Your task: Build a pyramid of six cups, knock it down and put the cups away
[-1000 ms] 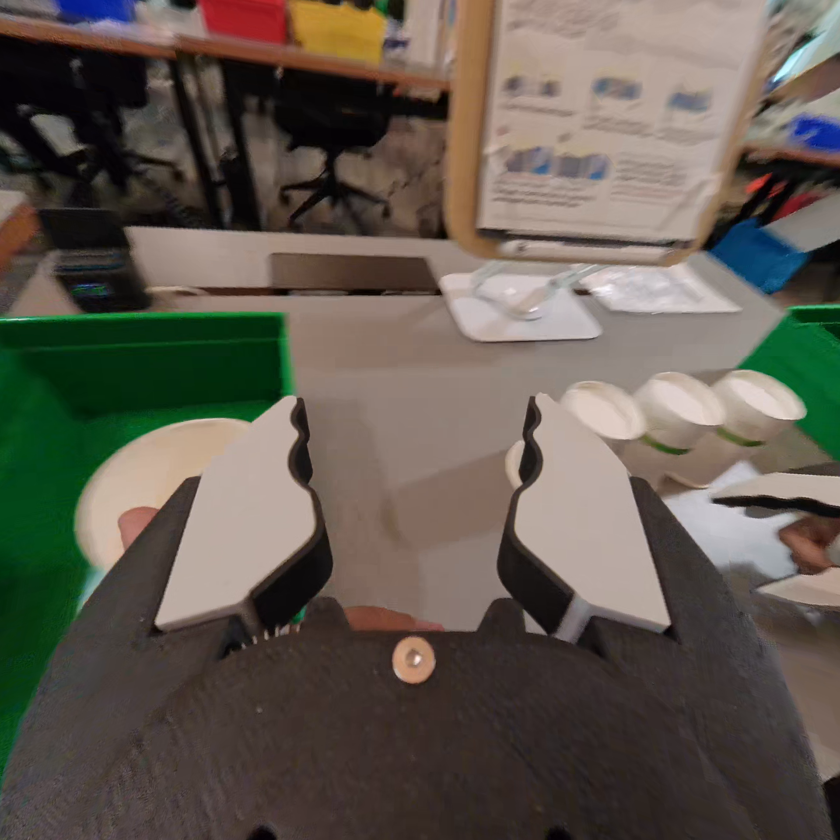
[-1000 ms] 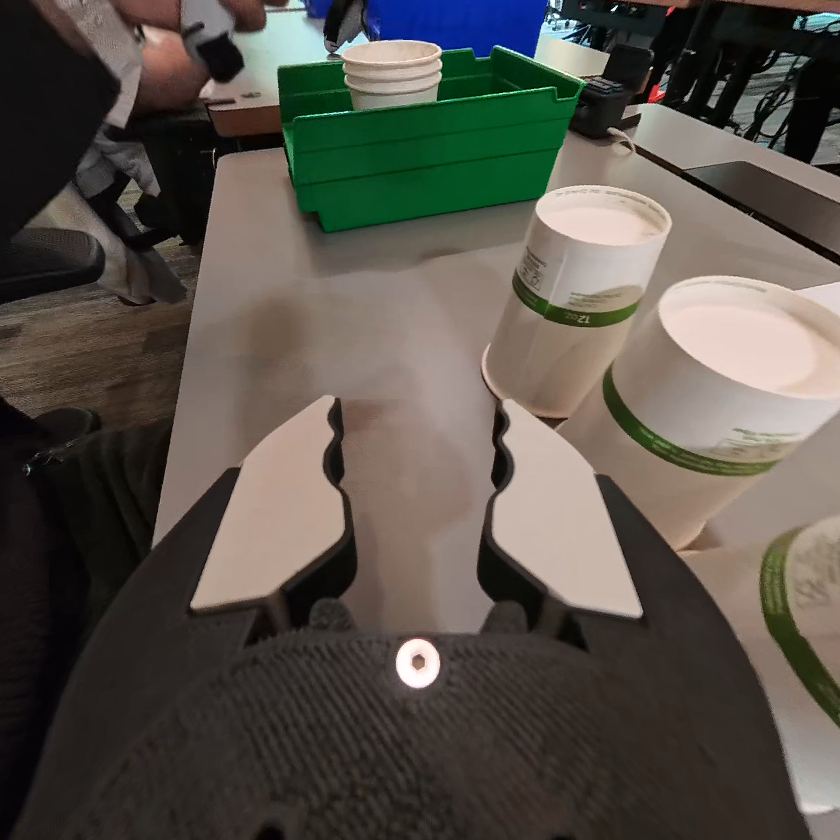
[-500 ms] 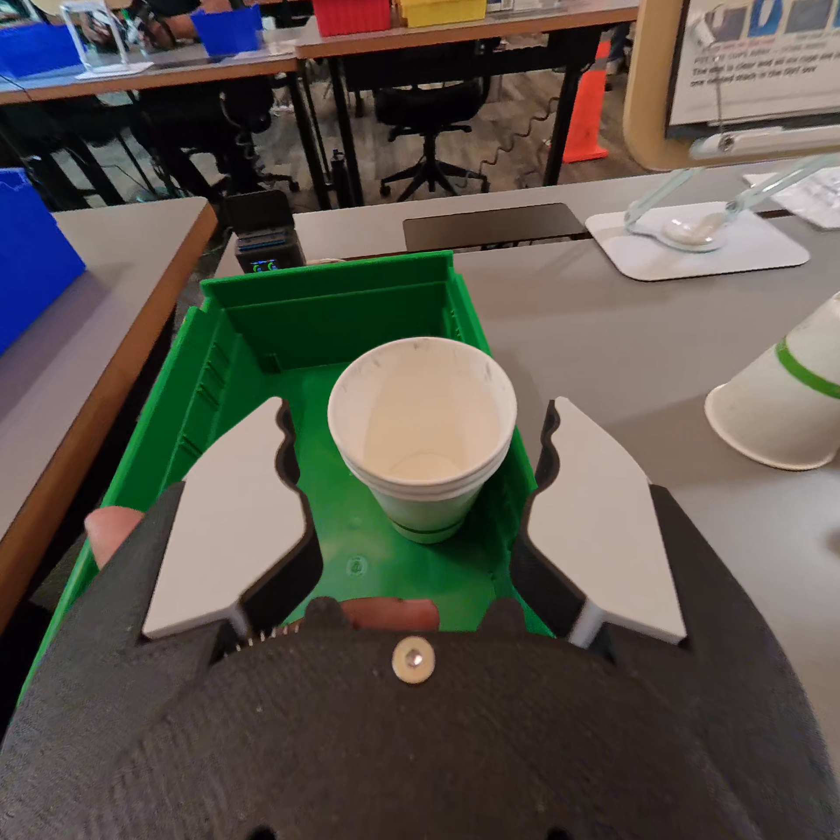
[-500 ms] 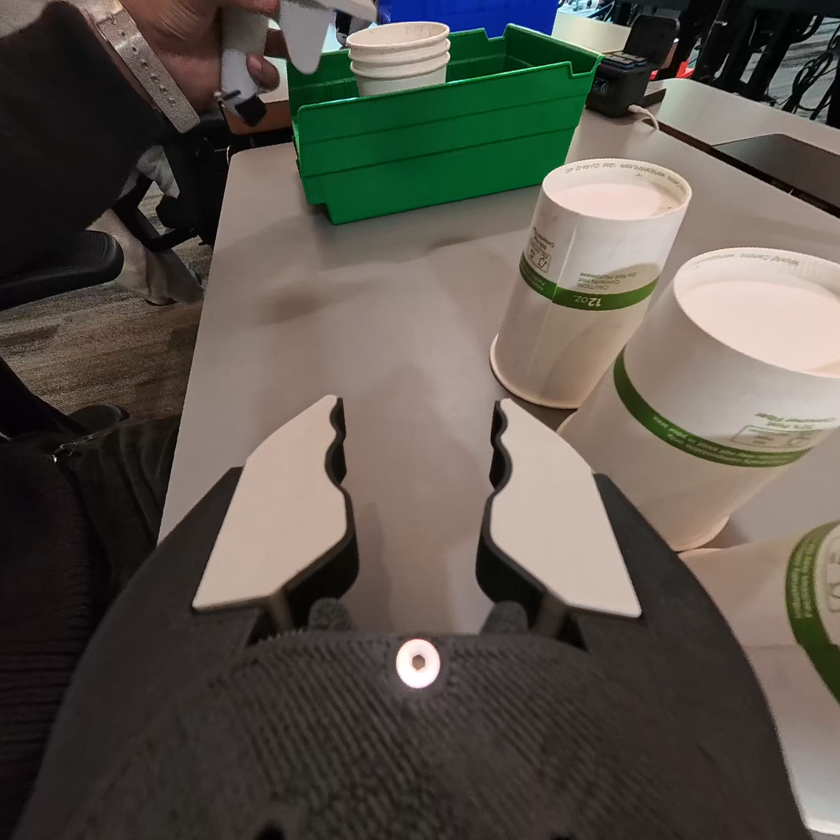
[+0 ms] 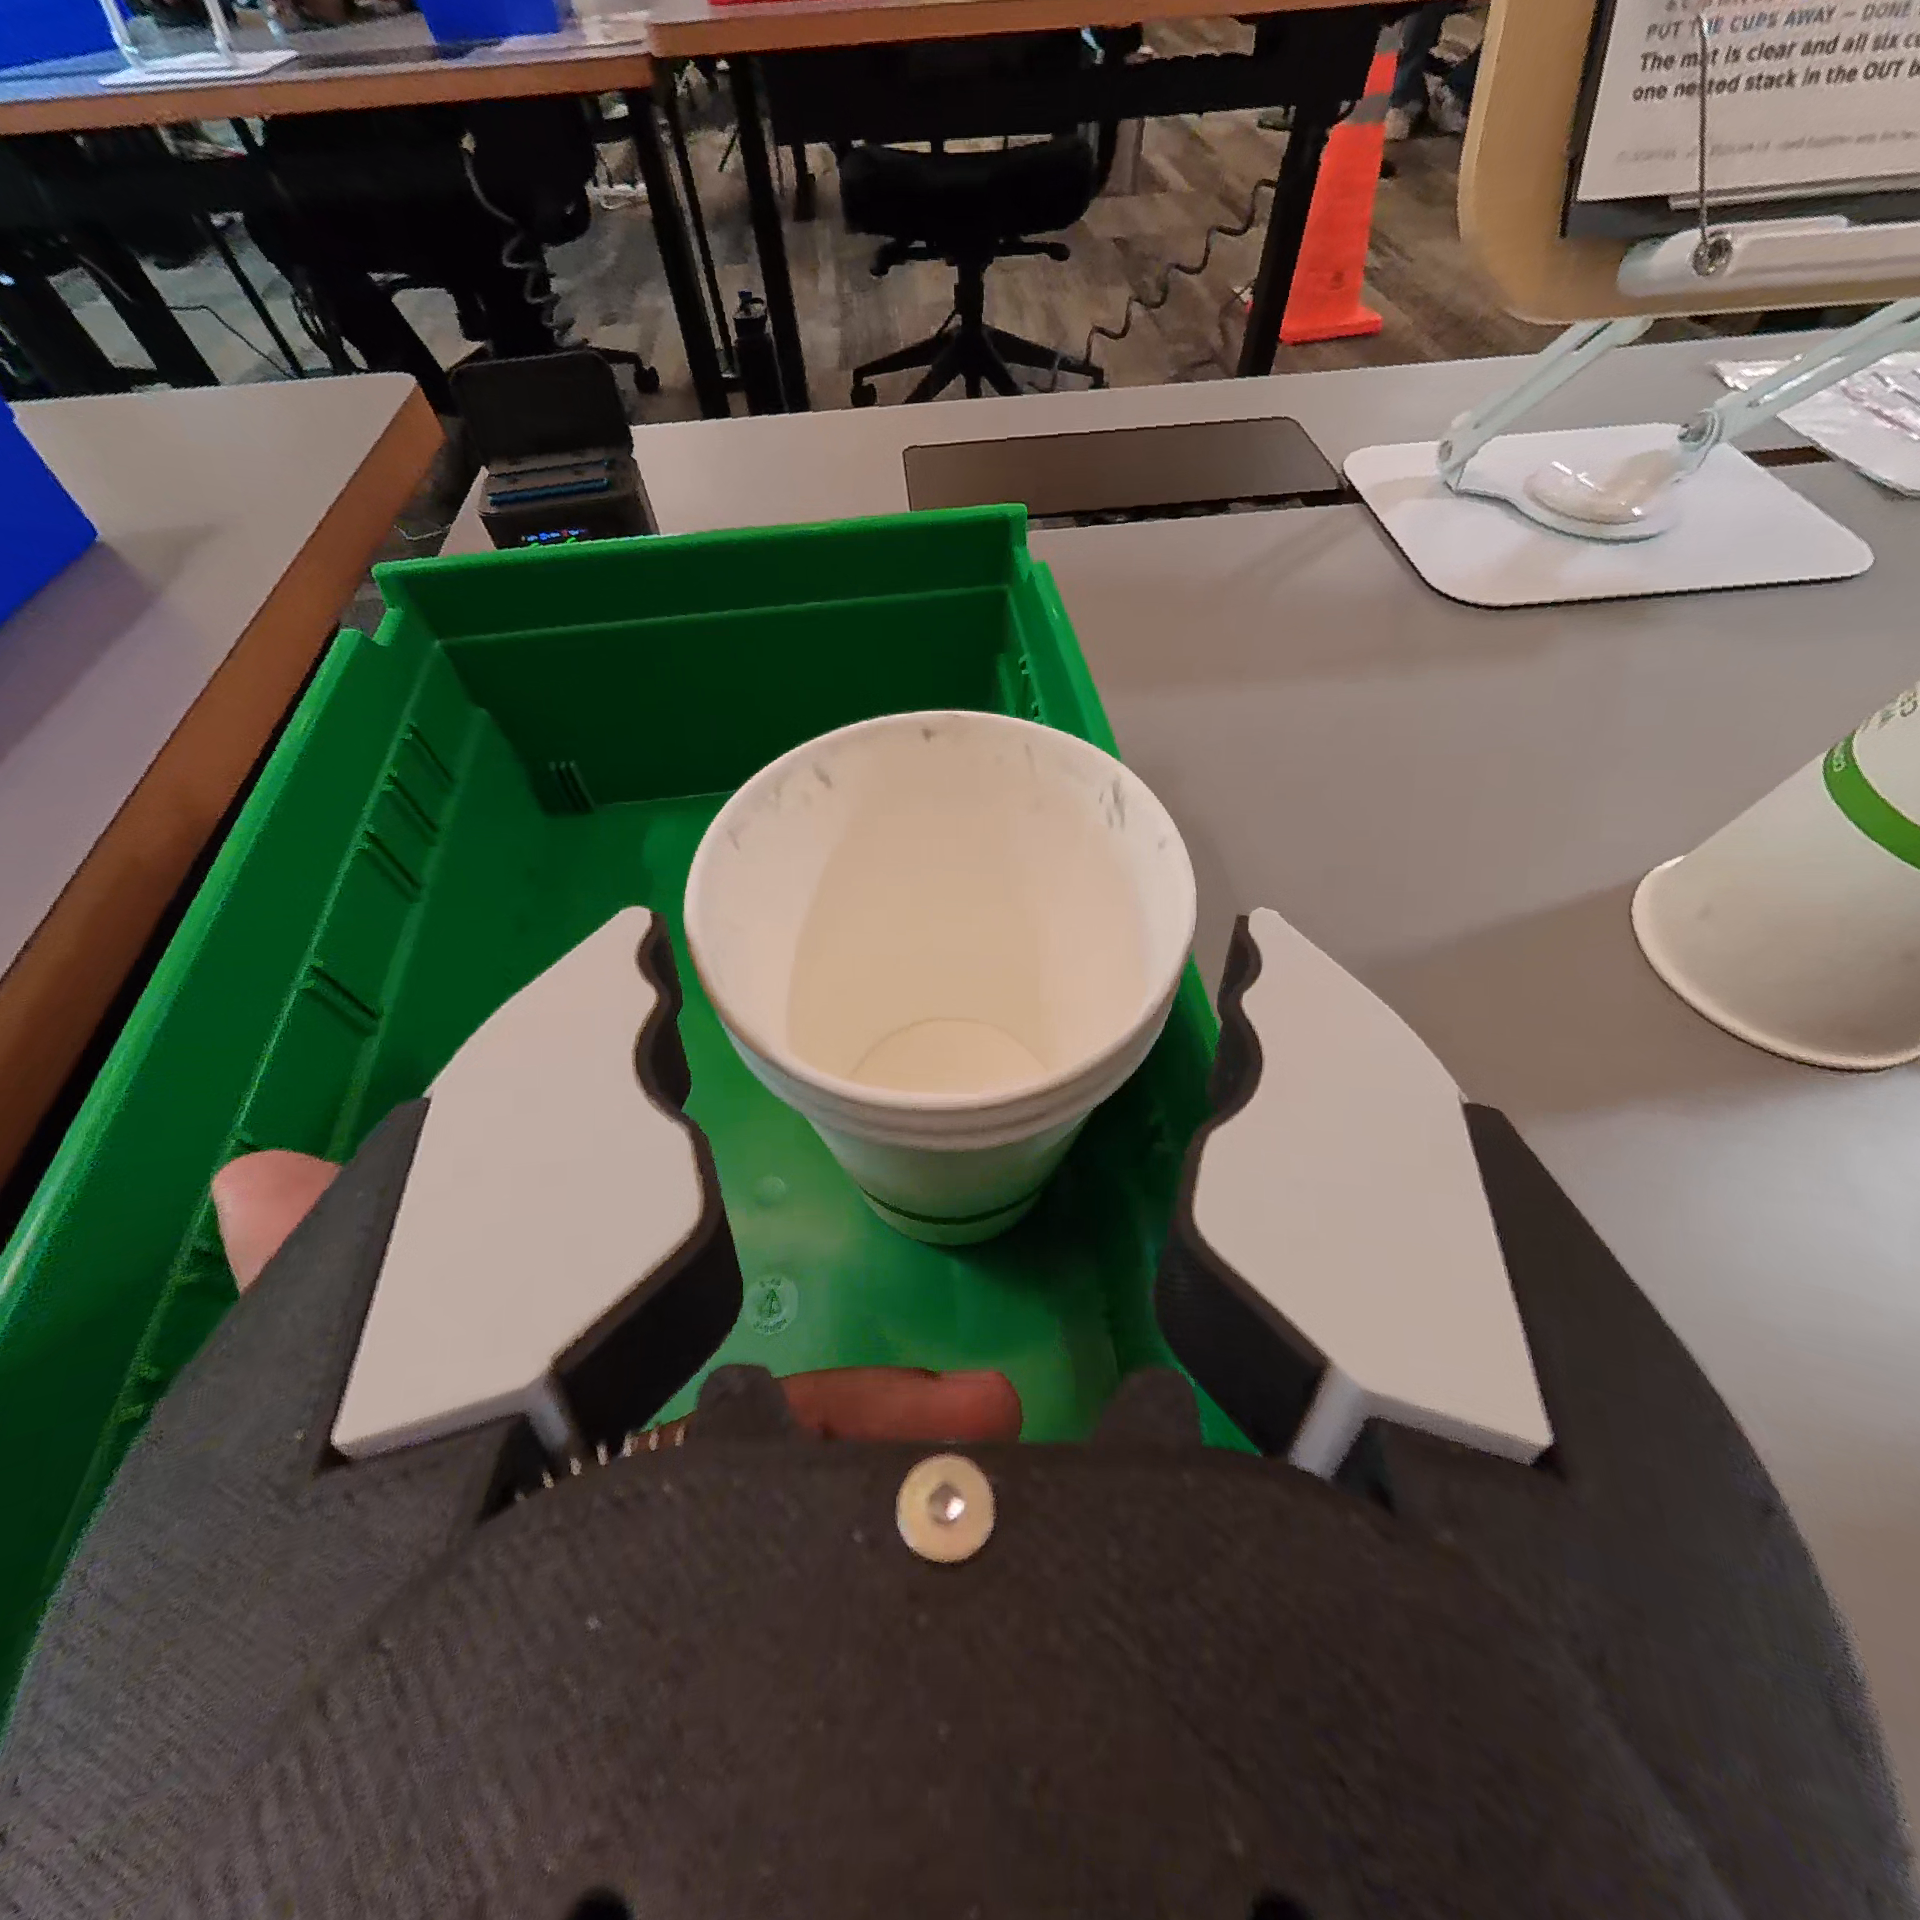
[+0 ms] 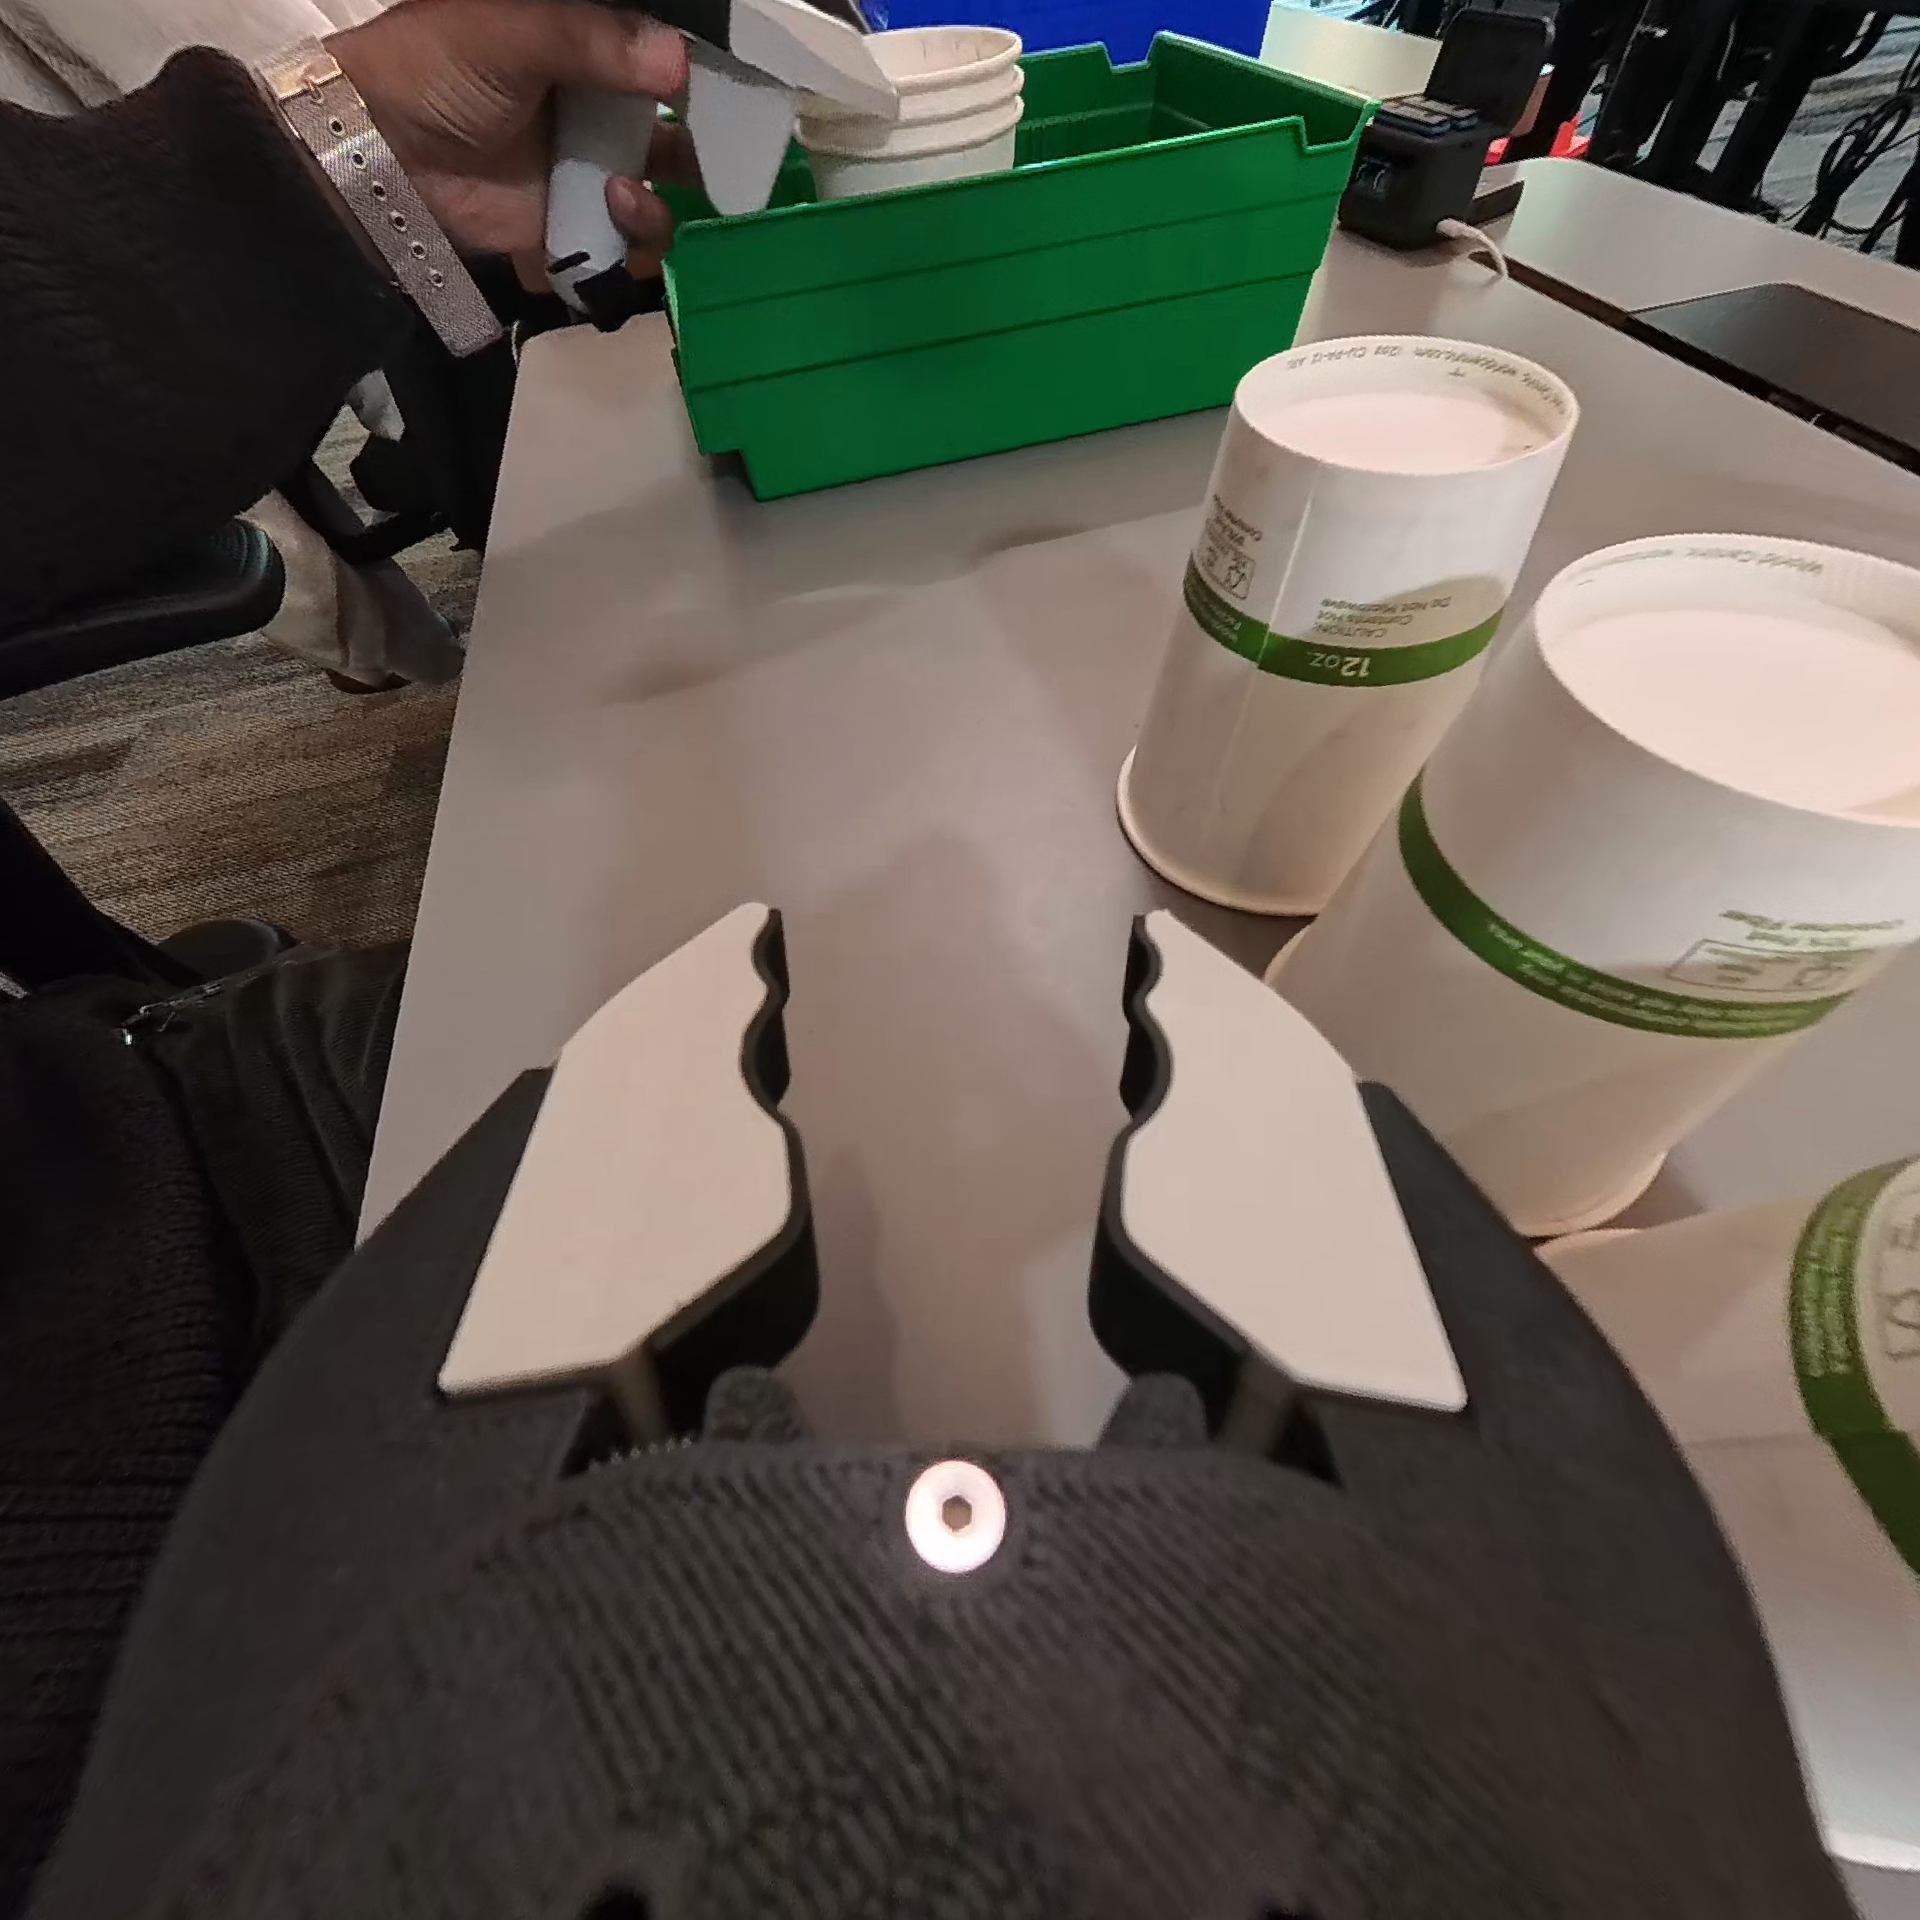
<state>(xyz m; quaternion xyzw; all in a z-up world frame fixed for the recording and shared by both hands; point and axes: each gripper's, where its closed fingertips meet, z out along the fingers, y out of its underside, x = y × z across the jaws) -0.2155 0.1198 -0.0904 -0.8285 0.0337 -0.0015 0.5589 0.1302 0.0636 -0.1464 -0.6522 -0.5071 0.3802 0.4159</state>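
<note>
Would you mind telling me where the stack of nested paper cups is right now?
The stack of nested paper cups stands upright inside the green bin, just ahead of the open left gripper.

Office-type lab workspace: rows of desks (image 5: 312,73), swivel chair (image 5: 966,208), orange cone (image 5: 1335,208) beyond the fingers.

Sheet on stand (image 5: 1756,104): bore bold printed lines, cut off at the edge.
Upturned cup (image 6: 1340,644): carried print along its green band.
Green bin (image 5: 771,1304): had a moulded floor mark, perhaps a symbol.

Cup stack (image 5: 940,977) in bin (image 5: 312,935); upturned cups (image 6: 1340,644) right, on table (image 6: 831,727).
</note>
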